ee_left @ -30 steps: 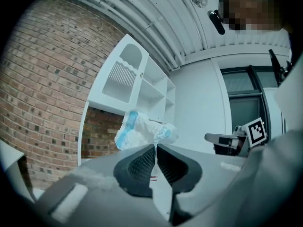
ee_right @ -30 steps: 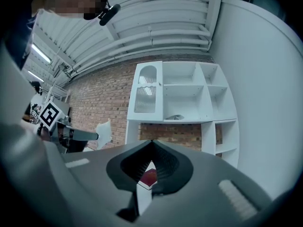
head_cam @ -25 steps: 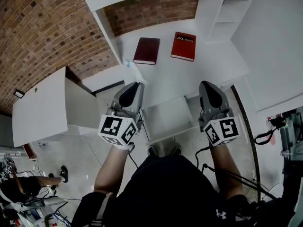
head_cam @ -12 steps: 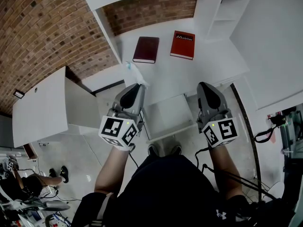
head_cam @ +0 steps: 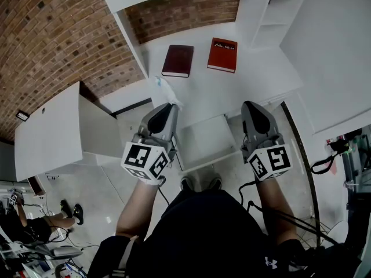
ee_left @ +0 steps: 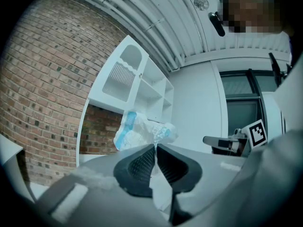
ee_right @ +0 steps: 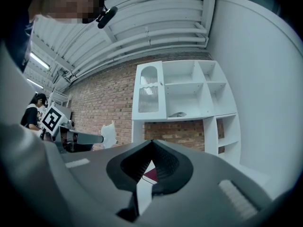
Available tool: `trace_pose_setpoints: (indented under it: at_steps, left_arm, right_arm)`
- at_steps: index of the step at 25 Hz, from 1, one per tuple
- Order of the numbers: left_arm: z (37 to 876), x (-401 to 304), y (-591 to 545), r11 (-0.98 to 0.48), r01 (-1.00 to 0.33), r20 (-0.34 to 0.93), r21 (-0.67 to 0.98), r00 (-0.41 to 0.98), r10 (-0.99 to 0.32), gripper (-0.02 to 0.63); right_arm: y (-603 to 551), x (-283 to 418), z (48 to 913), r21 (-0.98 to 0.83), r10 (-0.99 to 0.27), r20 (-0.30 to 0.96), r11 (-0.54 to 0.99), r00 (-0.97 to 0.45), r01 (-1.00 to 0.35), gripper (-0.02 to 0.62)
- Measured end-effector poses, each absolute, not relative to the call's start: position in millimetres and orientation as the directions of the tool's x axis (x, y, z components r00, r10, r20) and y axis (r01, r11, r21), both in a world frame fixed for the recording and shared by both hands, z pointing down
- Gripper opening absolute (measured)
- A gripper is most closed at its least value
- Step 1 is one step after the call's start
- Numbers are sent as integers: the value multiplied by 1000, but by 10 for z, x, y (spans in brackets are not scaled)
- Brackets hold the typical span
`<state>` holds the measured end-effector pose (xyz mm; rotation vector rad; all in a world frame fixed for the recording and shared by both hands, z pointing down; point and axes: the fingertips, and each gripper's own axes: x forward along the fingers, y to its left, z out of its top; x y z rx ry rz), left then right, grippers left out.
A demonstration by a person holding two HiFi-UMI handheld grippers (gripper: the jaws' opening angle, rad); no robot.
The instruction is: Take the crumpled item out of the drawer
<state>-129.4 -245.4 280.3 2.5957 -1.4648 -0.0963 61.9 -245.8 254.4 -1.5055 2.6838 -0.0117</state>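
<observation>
Head view, left claw (head_cam: 170, 104): closed on the crumpled item (head_cam: 165, 91), a white wad with blue marks that sticks out past its tips, out of the drawer and over the table's front edge.
Head view, right claw (head_cam: 250, 104): level beside the left one, with the drawer between the two.
Head view, drawer (head_cam: 203, 138): pulled open below the table (head_cam: 232, 88), its white bottom bare.
Head view, books: a dark red book (head_cam: 178, 61) and a red book (head_cam: 222, 55) lie flat and apart on the table.
Head view, writing: a white word on the red book, perhaps "Mobilier", too small to be sure.
Left gripper view, left claw (ee_left: 155, 145): pads pinched on a thin fold of the crumpled item (ee_left: 142, 131); its blue bands are plain here.
Left gripper view, only here: a tall white shelf unit (ee_left: 137, 79) against the brick wall.
Right gripper view, right claw (ee_right: 151, 142): tips together, gripping nothing.
Right gripper view, only here: the dark red book (ee_right: 150, 175) shows through the gap under the tips.
</observation>
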Motion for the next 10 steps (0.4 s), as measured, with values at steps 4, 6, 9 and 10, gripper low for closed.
trace_pose_setpoints:
  at_steps: [4,6,9,10]
  left_arm:
    - [2811,-1285,-2447,-510,-843,24,170,521,-854,18]
    - [2816,-1285,-2448,-510,-843,26,171,521,-853,18]
    - [2823,-1282,-2440,-511,-842,27,173,523,-852,18]
    - [2825,-1280,-2436,-512,-841,28,173,524,-851,18]
  right_arm:
    - [-2450,627,2554,-37,-854,-48,520,-518,-853,2]
    - [-2452,631,2557,-40,-854,-49,519,-517,-854,2]
    - [-2445,640,2563,-43,-855,-52,518,-515,-855,2]
    - [-2441,643,2565,-44,-856,-53,517,-515,-855,2]
